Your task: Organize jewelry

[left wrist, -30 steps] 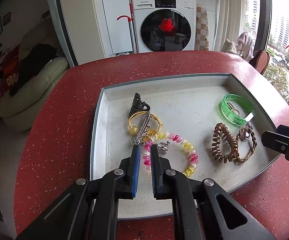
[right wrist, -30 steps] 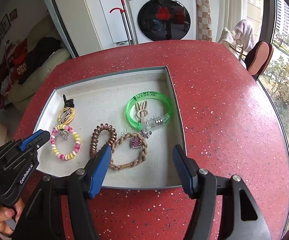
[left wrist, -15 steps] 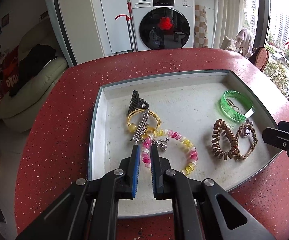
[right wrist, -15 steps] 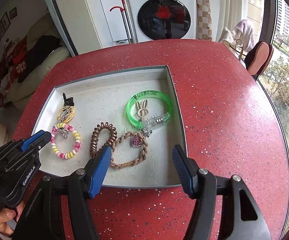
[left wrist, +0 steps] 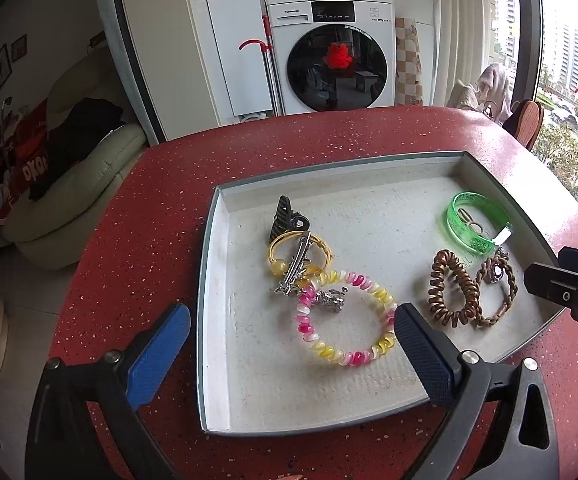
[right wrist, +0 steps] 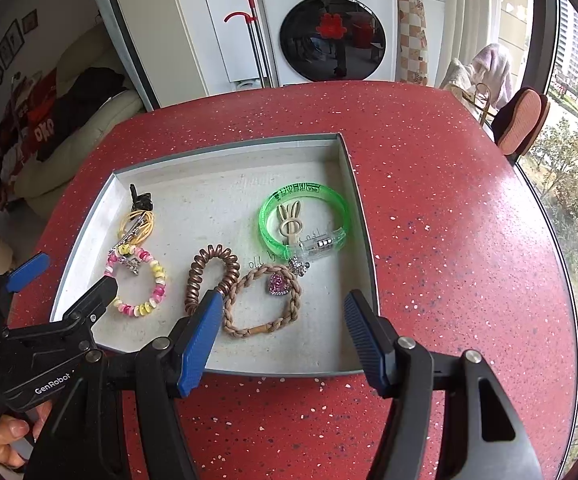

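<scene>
Now the left hand-held gripper [left wrist: 289, 332] has just been opening, its jaws wide apart and empty over the pink-and-yellow bead bracelet [left wrist: 345, 316] in the tray [left wrist: 217, 320] on the red bench [left wrist: 137, 248]. Right hand-held gripper [right wrist: 283, 328] stands apart, empty. Better to lower onto 1 bead strand, clear of the tangled silver clip [left wrist: 295, 270].

A home: a front-loading washing machine [left wrist: 331, 56] built into white cabinets, a cream sofa [left wrist: 69, 184] piled with clothes, framed pictures [right wrist: 11, 46], and a red speckled bench [right wrist: 429, 208] beside a high-rise window.
</scene>
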